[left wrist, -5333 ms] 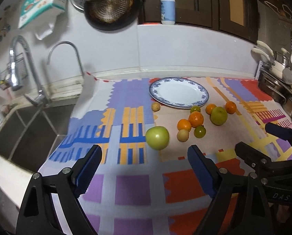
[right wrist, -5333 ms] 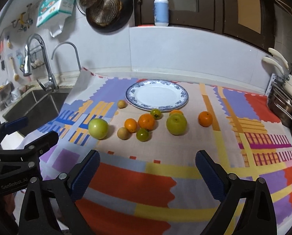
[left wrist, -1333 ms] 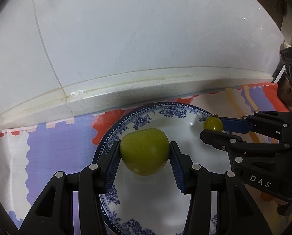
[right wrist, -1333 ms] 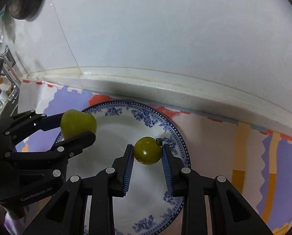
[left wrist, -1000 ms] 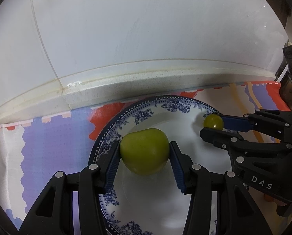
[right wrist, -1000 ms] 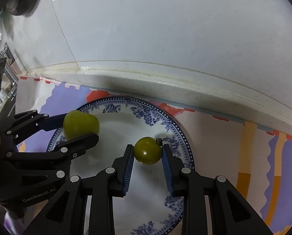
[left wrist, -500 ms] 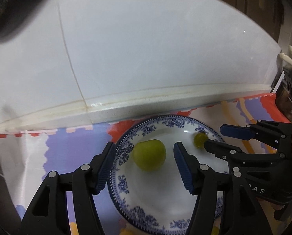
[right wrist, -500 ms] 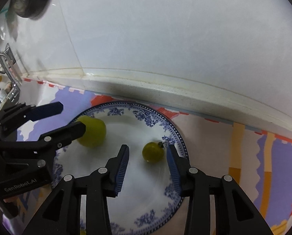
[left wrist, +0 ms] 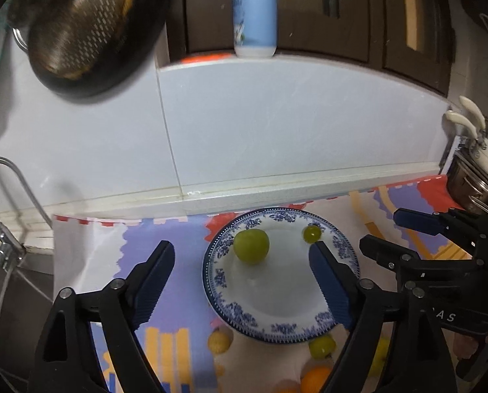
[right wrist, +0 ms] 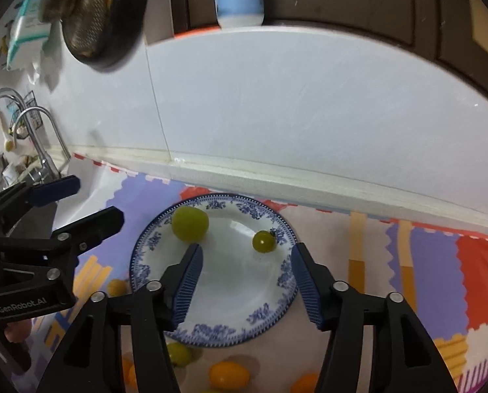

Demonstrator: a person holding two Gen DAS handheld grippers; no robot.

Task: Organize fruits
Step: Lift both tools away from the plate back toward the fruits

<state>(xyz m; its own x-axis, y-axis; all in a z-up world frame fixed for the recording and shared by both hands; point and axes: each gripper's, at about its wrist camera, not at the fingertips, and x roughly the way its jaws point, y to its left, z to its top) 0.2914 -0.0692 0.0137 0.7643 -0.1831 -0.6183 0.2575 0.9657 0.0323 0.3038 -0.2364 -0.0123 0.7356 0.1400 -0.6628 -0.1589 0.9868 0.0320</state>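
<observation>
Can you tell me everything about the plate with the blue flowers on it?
The plate is round and white, glossy like china, with blue flowers and a dotted edge around its rim. It lies flat on the colourful patchwork cloth, near the white wall. Two fruits sit on it, apart from each other: a big green one and a small green tomato. Neither tool touches it.

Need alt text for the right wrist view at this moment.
A blue-patterned plate on a colourful mat holds a large green fruit and a small green tomato. The right claw hangs open above it; the left claw, also open, shows at left.
</observation>
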